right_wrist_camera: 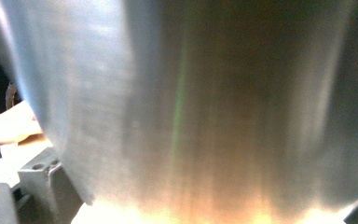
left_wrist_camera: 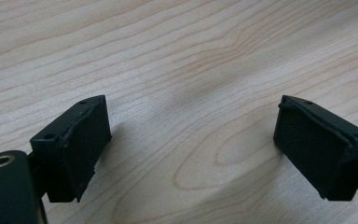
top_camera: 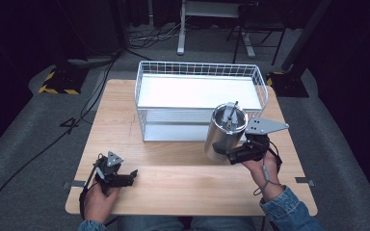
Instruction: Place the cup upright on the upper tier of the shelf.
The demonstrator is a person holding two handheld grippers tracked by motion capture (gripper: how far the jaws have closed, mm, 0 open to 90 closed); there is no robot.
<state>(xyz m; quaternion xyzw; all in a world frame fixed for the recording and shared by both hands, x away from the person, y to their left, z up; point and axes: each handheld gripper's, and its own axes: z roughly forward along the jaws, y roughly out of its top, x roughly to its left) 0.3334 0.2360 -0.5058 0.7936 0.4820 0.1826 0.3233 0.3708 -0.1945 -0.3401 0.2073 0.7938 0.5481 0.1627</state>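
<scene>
A brushed-steel canister (top_camera: 225, 132) hangs tilted above the wooden table (top_camera: 173, 185), just in front of the wire basket (top_camera: 200, 65). A metal utensil (top_camera: 230, 114) stands inside it. My right gripper (top_camera: 229, 154) is shut on the canister's lower side wall, with its grey plate to the right. In the right gripper view the canister's steel wall (right_wrist_camera: 191, 102) is very close, and one finger (right_wrist_camera: 42, 186) shows at the lower left. My left gripper (top_camera: 131, 177) rests low at the table's front left; it is open (left_wrist_camera: 191, 135) over bare wood with nothing between its pads.
The white wire basket with a white floor takes up the back half of the table. A hand (right_wrist_camera: 9, 128) shows at the left edge of the right gripper view. Black stands and cables lie on the grey floor beyond the table.
</scene>
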